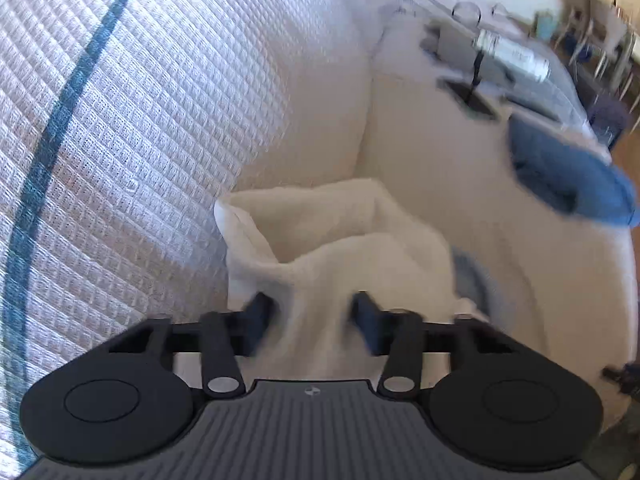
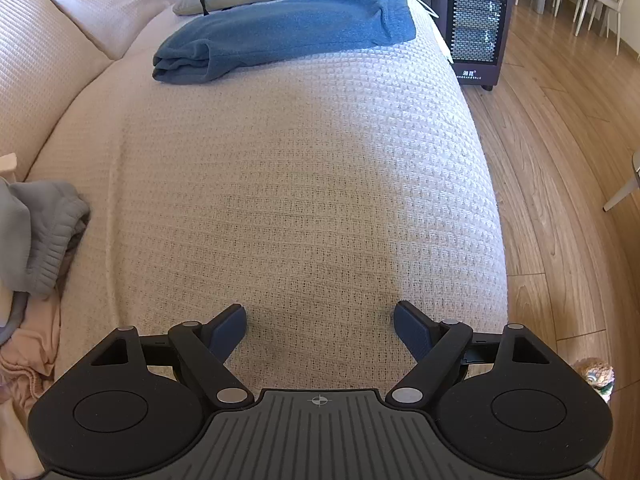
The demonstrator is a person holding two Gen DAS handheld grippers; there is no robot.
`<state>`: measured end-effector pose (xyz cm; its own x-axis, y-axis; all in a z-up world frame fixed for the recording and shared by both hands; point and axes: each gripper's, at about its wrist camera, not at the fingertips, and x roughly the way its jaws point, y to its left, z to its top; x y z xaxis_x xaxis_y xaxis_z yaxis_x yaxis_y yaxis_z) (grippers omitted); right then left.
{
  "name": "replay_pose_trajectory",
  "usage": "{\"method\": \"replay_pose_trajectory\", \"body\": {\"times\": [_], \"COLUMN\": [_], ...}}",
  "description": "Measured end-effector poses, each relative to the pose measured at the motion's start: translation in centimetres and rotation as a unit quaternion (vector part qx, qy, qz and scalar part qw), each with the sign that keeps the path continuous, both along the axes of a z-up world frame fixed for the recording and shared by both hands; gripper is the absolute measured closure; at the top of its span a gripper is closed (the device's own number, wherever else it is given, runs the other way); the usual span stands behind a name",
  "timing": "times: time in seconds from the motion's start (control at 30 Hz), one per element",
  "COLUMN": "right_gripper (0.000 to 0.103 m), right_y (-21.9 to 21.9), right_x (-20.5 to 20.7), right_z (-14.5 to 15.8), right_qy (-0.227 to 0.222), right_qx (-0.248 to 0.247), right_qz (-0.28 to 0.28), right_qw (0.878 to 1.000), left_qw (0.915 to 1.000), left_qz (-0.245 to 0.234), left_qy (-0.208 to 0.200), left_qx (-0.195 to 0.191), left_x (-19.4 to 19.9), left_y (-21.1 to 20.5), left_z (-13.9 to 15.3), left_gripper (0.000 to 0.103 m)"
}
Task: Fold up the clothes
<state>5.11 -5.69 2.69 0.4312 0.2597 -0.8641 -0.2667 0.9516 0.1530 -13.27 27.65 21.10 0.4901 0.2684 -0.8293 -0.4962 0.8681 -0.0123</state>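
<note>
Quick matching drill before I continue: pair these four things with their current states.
Things:
1. left tool
2. right tool
3. blue garment
4. grey garment

States:
A. folded, far end of the sofa
B. open, above bare cover
C. crumpled at the left edge
D. white cloth between its fingers

Pairs: 1-D, 2-B, 3-A, 4-C

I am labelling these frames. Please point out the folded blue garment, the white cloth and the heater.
folded blue garment (image 2: 288, 32): right wrist view, middle of its top surface.
white cloth (image 1: 340, 248): left wrist view, raised fold ahead of the fingers.
heater (image 2: 474, 26): right wrist view, front mesh grille.
</note>
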Motion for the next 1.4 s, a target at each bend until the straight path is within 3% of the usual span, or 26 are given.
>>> {"method": "replay_pose_trajectory", "body": {"times": [0.07,0.2,0.27,0.33,0.47,0.63,0.67,0.7,0.73,0.8,0.87,0.9,0.93,1.13,1.23,1.33,1.4], "right_gripper": [0.019,0.019,0.019,0.019,0.019,0.019,0.019,0.019,0.019,0.019,0.019,0.019,0.019,0.019,0.019,0.019,0.019], "right_y": [-0.1,-0.5,-0.8,-1.3,-2.8,-7.1,-8.0,-8.9,-9.6,-10.8,-11.7,-12.0,-12.1,-10.4,-8.0,-5.2,-3.1], "right_x": [0.0,-0.2,-0.5,-1.0,-2.8,-5.9,-6.5,-7.1,-7.5,-8.3,-8.7,-8.8,-8.7,-7.7,-7.4,-6.2,-5.1], "right_z": [0.1,1.3,2.4,3.7,6.0,8.4,8.7,9.0,9.2,9.4,9.3,9.3,9.1,9.5,10.2,10.4,10.1], "right_qy": [-0.002,-0.026,-0.048,-0.066,-0.096,-0.12,-0.125,-0.13,-0.132,-0.131,-0.126,-0.124,-0.122,-0.132,-0.146,-0.158,-0.161], "right_qx": [0.002,0.005,0.008,0.017,0.017,0.002,-0.008,-0.02,-0.032,-0.05,-0.057,-0.058,-0.058,-0.06,-0.062,-0.067,-0.073], "right_qz": [-0.002,-0.008,-0.009,-0.008,-0.008,-0.051,-0.062,-0.073,-0.082,-0.097,-0.11,-0.112,-0.112,-0.057,0.003,0.076,0.116], "right_qw": [1.0,1.0,0.999,0.998,0.995,0.991,0.99,0.989,0.987,0.985,0.984,0.984,0.985,0.988,0.987,0.982,0.977], "left_qw": [0.9997,0.9915,0.9821,0.9673,0.9203,0.8336,0.8217,0.818,0.8195,0.8299,0.8364,0.8397,0.8449,0.8898,0.9037,0.9085,0.9019], "left_qz": [-0.012,-0.097,-0.158,-0.232,-0.381,-0.539,-0.557,-0.564,-0.564,-0.553,-0.545,-0.54,-0.533,-0.456,-0.425,-0.407,-0.413], "left_qy": [-0.022,-0.08,-0.101,-0.103,-0.083,-0.077,-0.076,-0.073,-0.066,-0.053,-0.044,-0.043,-0.041,0.008,0.051,0.078,0.085], "left_qx": [0.002,0.03,0.02,0.009,-0.027,-0.093,-0.094,-0.087,-0.075,-0.055,-0.038,-0.036,-0.029,-0.012,-0.021,-0.056,-0.094], "left_x": [-0.3,-0.2,0.6,2.2,5.2,6.3,6.7,7.1,7.6,8.7,9.3,9.1,8.8,9.1,7.3,4.9,3.7], "left_y": [-0.6,-5.1,-8.0,-11.9,-21.1,-32.7,-34.6,-36.2,-37.3,-38.0,-37.3,-36.6,-35.7,-27.1,-23.7,-21.4,-21.8], "left_z": [0.7,3.8,5.1,5.6,4.7,3.8,3.4,2.9,2.4,1.1,0.3,0.1,0.0,-2.0,-3.2,-5.0,-6.6], "left_gripper": [0.084,0.086,0.086,0.087,0.087,0.086,0.086,0.083,0.073,0.07,0.058,0.043,0.036,0.029,0.025,0.023,0.023]}}
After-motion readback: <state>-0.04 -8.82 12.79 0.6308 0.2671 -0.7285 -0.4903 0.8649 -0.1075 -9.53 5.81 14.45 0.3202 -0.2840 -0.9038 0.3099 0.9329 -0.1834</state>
